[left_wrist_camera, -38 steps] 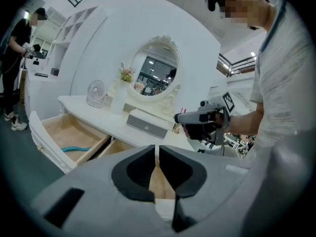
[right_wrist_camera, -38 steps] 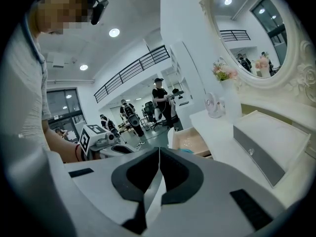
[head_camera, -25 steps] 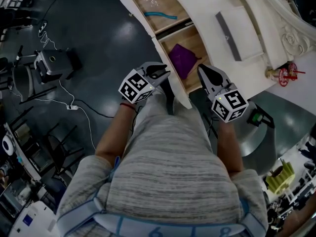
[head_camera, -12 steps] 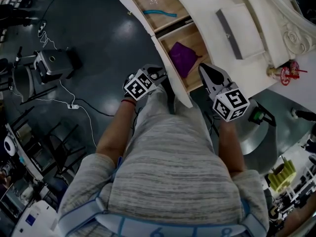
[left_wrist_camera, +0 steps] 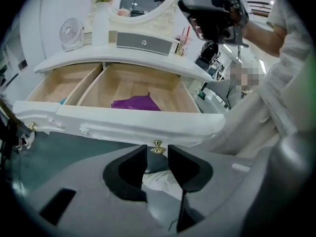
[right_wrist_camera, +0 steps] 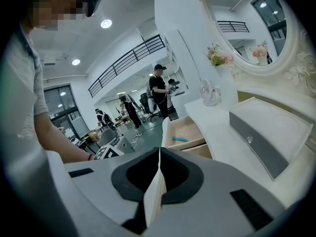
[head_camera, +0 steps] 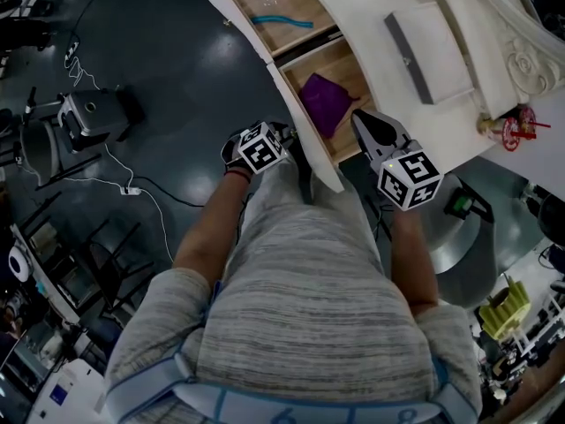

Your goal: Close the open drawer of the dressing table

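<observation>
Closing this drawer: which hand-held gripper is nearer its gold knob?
Left hand-held gripper: its jaws, just opening, frame the knob, ungripped. Right hand-held gripper hovers above the drawer's right end.

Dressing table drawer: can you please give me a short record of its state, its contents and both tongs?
drawer: open
contents: purple cloth
left tongs: have just been opening, now apart; gold knob at the gap between the tips, not gripped
right tongs: shut on the drawer front
closing: not yet done
</observation>
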Tool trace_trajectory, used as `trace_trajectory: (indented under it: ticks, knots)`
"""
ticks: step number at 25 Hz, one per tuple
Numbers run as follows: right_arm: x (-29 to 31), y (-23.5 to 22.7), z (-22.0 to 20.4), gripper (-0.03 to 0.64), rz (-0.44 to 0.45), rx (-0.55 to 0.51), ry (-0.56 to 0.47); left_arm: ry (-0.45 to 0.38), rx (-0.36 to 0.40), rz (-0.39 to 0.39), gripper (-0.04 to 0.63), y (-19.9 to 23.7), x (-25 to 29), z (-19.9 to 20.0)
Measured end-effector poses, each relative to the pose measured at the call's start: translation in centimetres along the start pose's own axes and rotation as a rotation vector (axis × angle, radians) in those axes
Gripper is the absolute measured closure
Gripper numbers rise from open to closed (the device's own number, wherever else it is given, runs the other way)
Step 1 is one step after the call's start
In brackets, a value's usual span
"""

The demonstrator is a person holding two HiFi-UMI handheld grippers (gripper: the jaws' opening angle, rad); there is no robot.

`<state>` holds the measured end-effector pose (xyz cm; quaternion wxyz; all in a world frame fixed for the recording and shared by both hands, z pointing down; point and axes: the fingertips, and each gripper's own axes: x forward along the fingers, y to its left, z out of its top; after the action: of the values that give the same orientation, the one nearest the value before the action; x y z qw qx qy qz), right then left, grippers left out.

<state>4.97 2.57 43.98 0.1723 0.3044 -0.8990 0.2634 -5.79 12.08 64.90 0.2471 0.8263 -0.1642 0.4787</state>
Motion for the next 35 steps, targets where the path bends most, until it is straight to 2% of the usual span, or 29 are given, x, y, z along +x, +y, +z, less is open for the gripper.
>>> trace_trajectory:
  ticks: [8, 14, 20, 35]
  knots:
    - [2.3, -1.0, -2.0, 0.604, -0.017, 0.043, 0.135, 0.088, 0.044, 0.009, 0.465, -0.1, 2.3, -1.0]
    - [3.4, -1.4, -2.7, 0.604, -0.022, 0.062, 0.182, 0.117, 0.067, 0.01, 0.468, -0.2, 3.1, -1.1]
    - [3.7, -1.4, -3.1, 0.604, -0.021, 0.067, 0.202, 0.121, 0.094, 0.002, 0.497, -0.3, 3.5, -0.9]
    - [2.2, -3.5, -3.9, 0.604, -0.067, 0.101, 0.207, 0.134, 0.149, -0.025, 0.506, 0.0, 4.9, 1.6]
